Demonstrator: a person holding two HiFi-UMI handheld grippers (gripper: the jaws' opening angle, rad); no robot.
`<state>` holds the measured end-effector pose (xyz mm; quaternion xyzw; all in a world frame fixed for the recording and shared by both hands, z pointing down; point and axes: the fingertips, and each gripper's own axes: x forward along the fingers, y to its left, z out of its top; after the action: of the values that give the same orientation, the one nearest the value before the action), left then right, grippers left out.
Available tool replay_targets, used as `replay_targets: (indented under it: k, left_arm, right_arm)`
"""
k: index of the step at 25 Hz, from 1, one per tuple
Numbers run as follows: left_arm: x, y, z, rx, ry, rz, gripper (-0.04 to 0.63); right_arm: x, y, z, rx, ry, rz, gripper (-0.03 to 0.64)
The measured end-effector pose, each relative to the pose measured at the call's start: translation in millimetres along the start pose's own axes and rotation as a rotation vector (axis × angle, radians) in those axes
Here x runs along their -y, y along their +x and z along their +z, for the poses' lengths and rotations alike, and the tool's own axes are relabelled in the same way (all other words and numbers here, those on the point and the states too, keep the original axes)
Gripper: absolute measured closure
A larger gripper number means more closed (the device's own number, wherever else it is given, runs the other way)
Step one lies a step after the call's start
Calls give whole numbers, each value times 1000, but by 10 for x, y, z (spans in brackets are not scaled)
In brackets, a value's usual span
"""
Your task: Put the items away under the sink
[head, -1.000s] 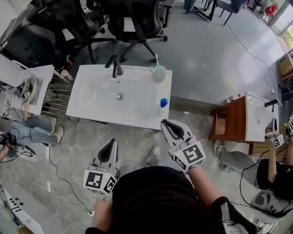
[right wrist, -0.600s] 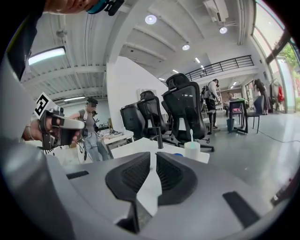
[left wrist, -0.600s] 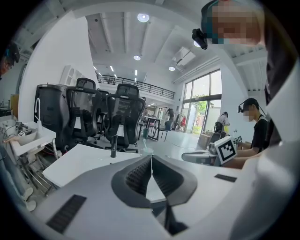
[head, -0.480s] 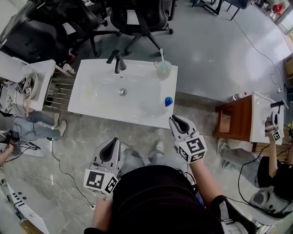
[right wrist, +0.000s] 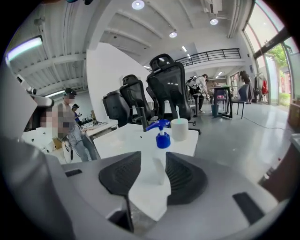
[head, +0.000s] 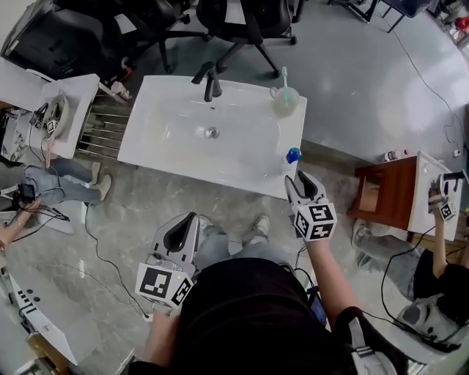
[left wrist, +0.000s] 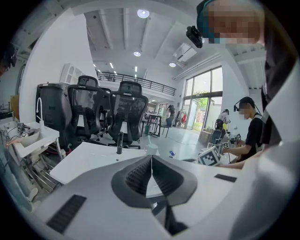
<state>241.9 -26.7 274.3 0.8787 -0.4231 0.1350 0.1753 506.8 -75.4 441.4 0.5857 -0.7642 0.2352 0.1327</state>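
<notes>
A white sink (head: 168,154) stands in front of me with a black faucet (head: 209,80) at its back. At its back right corner is a pale cup holding a toothbrush (head: 286,95). A clear pump bottle with a blue head (head: 293,155) stands at the front right corner. My right gripper (head: 303,183) is open just short of that bottle. In the right gripper view the bottle (right wrist: 162,137) shows beyond the gap of the right gripper (right wrist: 152,174), with the cup (right wrist: 179,129) behind it. My left gripper (head: 187,221) is shut and empty below the sink's front edge; its jaws meet in the left gripper view (left wrist: 151,172).
Black office chairs (head: 242,18) stand behind the sink. A wooden stand with another basin (head: 399,194) is at the right, a person (head: 440,271) next to it. A metal rack (head: 106,124) and a second white unit (head: 44,121) are at the left. Cables (head: 80,242) lie on the floor.
I have stepped closer to the sink. My right gripper has moved forward and now sits just short of the blue-headed bottle. The left gripper has kept its place by my body.
</notes>
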Motion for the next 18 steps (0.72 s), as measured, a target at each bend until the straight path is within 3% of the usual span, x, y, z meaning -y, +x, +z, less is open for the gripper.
replay_targets:
  k: [6, 18]
  left_arm:
    - [-180, -142, -31, -11, -18, 46, 572]
    - [-489, -360, -71, 9, -63, 144, 572]
  right_arm:
    - [79, 234, -105, -25, 49, -54, 422]
    - [246, 586, -118, -52, 15, -153, 413]
